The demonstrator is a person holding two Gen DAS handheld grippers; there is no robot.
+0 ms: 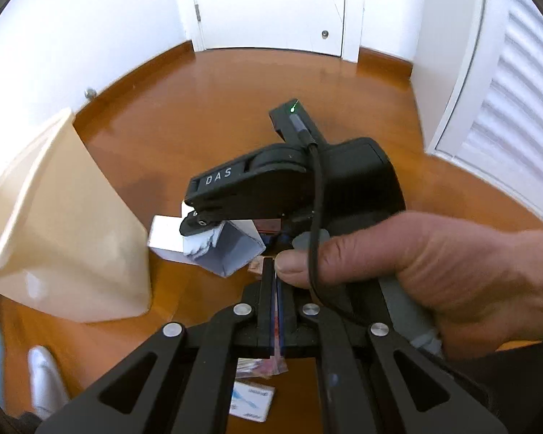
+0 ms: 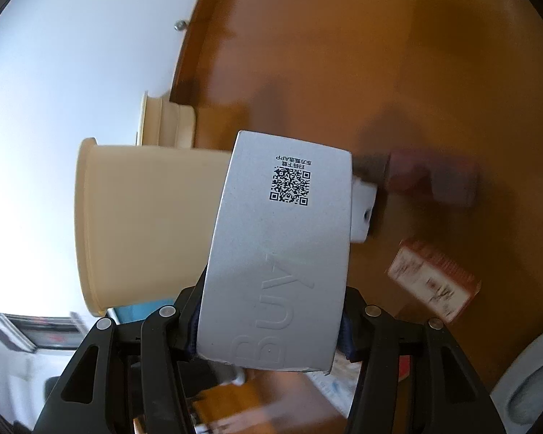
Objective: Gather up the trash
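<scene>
Two grippers over a wooden floor, one carrying a grey carton toward the beige bin.

Left wrist view: the left gripper (image 1: 273, 289) has its fingers fully shut, a thin coloured scrap apparently pinched between them, too slight to identify. Ahead, a person's hand (image 1: 409, 275) holds the right gripper (image 1: 213, 233), which grips the open-ended carton (image 1: 231, 253) just beside the bin (image 1: 65, 238). A small printed card (image 1: 251, 403) lies on the floor (image 1: 206, 108) below.
Right wrist view: the right gripper (image 2: 268, 325) has its fingers about half open, pressed on both sides of the carton (image 2: 282, 246); the bin (image 2: 141, 224) sits behind it, mouth turned left here. A red and white box (image 2: 430, 282) lies on the floor nearby. To do this well, I would carry the carton squarely over the bin's mouth before letting go.
</scene>
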